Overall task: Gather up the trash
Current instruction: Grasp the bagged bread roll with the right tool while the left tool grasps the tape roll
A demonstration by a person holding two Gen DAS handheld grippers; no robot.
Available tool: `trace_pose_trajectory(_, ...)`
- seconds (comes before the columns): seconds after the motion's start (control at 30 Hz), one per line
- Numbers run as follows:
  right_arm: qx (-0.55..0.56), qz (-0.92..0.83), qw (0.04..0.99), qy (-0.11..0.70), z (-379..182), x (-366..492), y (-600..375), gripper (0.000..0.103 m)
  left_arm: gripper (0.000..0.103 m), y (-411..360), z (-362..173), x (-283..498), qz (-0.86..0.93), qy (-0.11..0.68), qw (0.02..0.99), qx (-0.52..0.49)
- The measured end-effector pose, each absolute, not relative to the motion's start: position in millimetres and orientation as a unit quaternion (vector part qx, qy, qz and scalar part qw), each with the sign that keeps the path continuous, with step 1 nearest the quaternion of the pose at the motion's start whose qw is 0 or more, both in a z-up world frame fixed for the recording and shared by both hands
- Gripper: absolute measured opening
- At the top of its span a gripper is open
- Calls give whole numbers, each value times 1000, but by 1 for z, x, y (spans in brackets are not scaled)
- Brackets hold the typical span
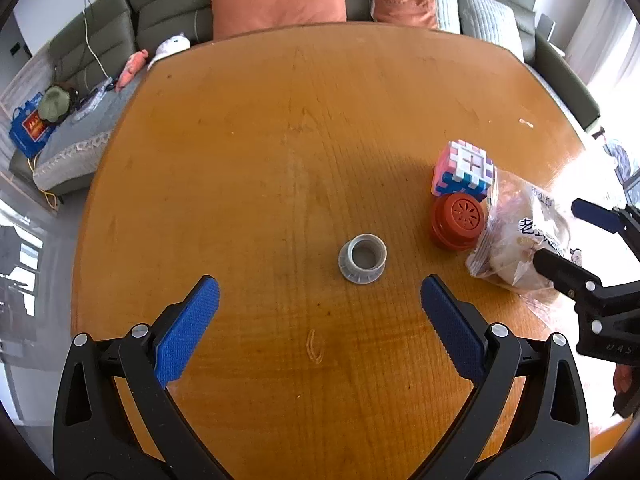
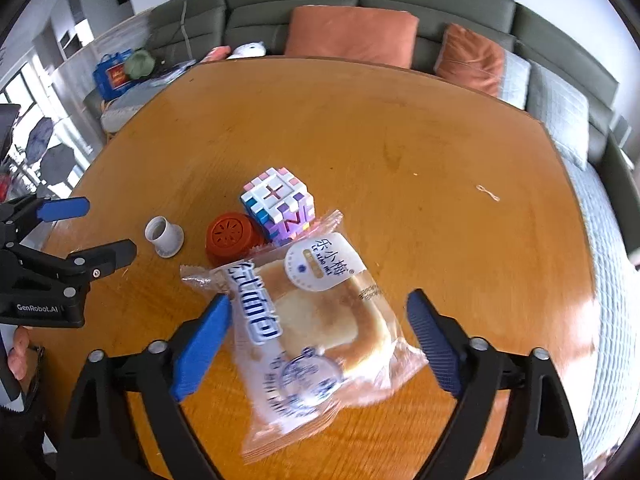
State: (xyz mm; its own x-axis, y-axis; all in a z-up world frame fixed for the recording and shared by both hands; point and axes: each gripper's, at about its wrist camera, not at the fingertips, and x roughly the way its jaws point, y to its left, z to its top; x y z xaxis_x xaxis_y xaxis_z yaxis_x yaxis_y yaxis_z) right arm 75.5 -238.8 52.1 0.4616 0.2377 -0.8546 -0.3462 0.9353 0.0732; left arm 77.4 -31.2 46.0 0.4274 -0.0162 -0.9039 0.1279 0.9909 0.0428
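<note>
1. The right gripper (image 2: 318, 310) stands wide open around the bread packet (image 2: 316, 328); its blue pads do not press on the wrapper.
2. The bread packet lies flat on the wooden table (image 2: 420, 128), touching the red lid (image 2: 232, 238) and the coloured puzzle cube (image 2: 278, 208).
3. The left gripper (image 1: 320, 294) is also wide open and holds nothing; it hangs above the small grey spool (image 1: 363, 258).
</note>
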Motion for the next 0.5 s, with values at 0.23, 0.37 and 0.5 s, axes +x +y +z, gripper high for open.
trace_pose_trajectory(0.23,-28,206,831,516,33,100,-238,98,97,-31,36,90,-44,540,840,44)
trace_pose_trajectory(0.37,-26,214,824,524,28,100,-231,96,97,-38,27,96,-51,544,836,47)
trace_pose_trajectory(0.5,-13,213,827,520,32,95,-228,73,97,-49,19,99,-62,536,840,60)
